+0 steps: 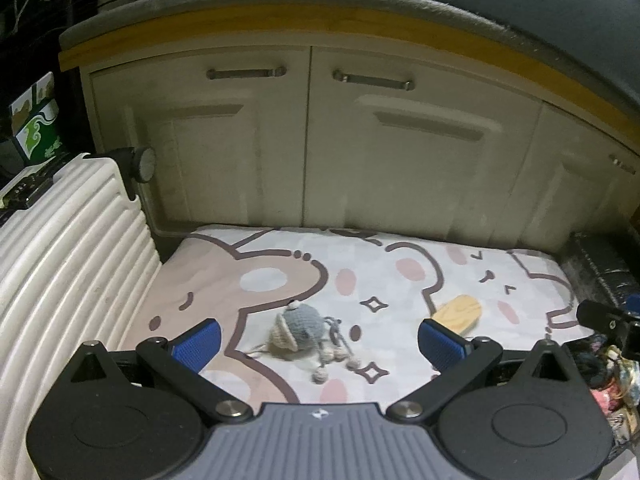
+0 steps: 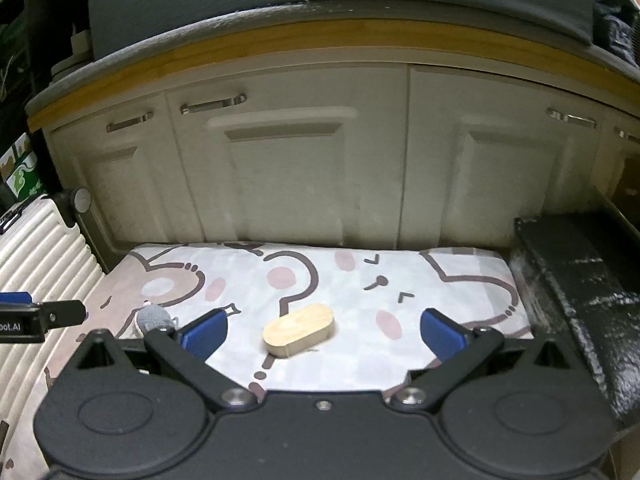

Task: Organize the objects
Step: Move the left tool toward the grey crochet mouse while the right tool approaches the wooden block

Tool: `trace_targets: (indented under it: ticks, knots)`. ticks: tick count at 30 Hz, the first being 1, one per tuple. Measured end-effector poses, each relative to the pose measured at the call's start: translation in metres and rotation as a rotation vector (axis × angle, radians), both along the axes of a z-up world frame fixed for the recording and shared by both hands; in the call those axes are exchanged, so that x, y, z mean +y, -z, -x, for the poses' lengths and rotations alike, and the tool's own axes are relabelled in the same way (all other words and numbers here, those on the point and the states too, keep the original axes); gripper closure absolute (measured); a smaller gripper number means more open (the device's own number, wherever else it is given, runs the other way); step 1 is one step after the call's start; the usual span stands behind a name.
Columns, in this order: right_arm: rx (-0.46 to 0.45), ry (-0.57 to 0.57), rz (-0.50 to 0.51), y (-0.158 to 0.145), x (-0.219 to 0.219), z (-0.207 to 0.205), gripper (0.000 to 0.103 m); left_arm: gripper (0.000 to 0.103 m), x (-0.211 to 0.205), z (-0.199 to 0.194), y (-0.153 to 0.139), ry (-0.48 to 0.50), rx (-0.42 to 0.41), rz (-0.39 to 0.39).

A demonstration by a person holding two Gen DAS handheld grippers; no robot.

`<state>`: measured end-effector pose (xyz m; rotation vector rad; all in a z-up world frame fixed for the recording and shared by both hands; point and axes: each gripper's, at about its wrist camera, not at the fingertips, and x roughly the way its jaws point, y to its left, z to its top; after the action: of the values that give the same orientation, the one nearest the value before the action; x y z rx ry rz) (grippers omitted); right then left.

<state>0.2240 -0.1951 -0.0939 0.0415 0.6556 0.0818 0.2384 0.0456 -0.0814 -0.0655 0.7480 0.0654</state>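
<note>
Your left gripper [image 1: 320,342] is spread wide, its blue pads [image 1: 200,340] well apart and holding nothing. Between them, on the cloth [image 1: 280,276], lies the grey knitted toy [image 1: 302,326], on its side with its strings and pompoms trailing toward you. It touches neither pad.

Your right gripper [image 2: 322,338] is spread just as wide and also empty. The wooden block [image 2: 299,330], an oval slab, lies flat on the cloth between its pads, nearer the left one but clear of both. In the left wrist view the same block sits just beyond the right pad, well apart from the toy.

The cloth, printed with cartoon faces, runs back to the cupboard [image 1: 312,140], whose doors are closed. A white ribbed suitcase [image 1: 64,248] lies closed along the cloth's left edge, and a dark box [image 2: 576,292] stands at the right edge. You cannot tell what either holds. No open container shows here; toy and block both rest on bare cloth.
</note>
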Motion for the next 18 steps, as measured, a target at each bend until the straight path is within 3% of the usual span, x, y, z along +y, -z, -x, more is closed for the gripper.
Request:
trace_targets:
  ticks: [12,18]
  knots:
    - [0.009,-0.078,0.067,0.018,0.019,-0.046,0.000,0.000,0.010,-0.024,0.015,-0.034,0.046,-0.023]
    - [0.011,-0.086,0.093,0.032,0.020,-0.077,0.000,0.000,0.021,-0.042,0.034,-0.092,0.129,0.008]
